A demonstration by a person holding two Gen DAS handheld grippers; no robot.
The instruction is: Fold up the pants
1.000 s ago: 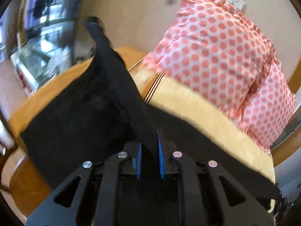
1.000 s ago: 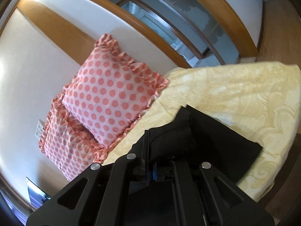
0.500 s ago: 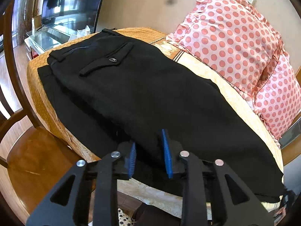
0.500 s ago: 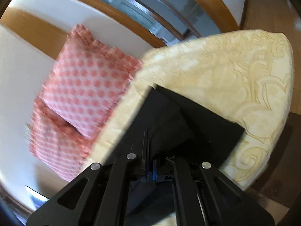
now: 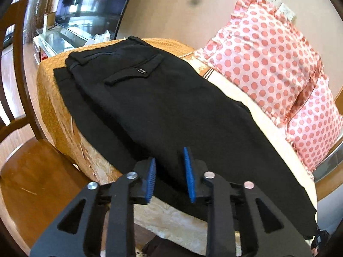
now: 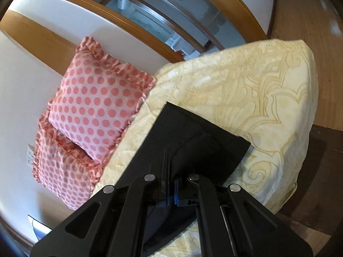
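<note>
Black pants (image 5: 163,107) lie folded lengthwise on a cushioned seat, one leg over the other, with the waistband and a buttoned back pocket (image 5: 137,72) at the far left. My left gripper (image 5: 170,175) is open over the near edge of the pants, its blue pads apart with nothing between them. In the right wrist view the leg ends (image 6: 193,141) lie on a cream patterned cover (image 6: 268,98). My right gripper (image 6: 171,184) is shut on a fold of the black fabric near the hems.
Two pink polka-dot pillows (image 5: 268,64) (image 6: 96,102) lean against the wall behind the seat. An orange cloth (image 5: 49,98) covers the seat's left end. A wooden chair (image 5: 25,160) stands at the left. Wooden floor (image 6: 300,15) lies beyond the seat's right end.
My left gripper has let go of the pants and opened; the lifted leg now lies flat over the other one. My right gripper stays shut on the fabric.
</note>
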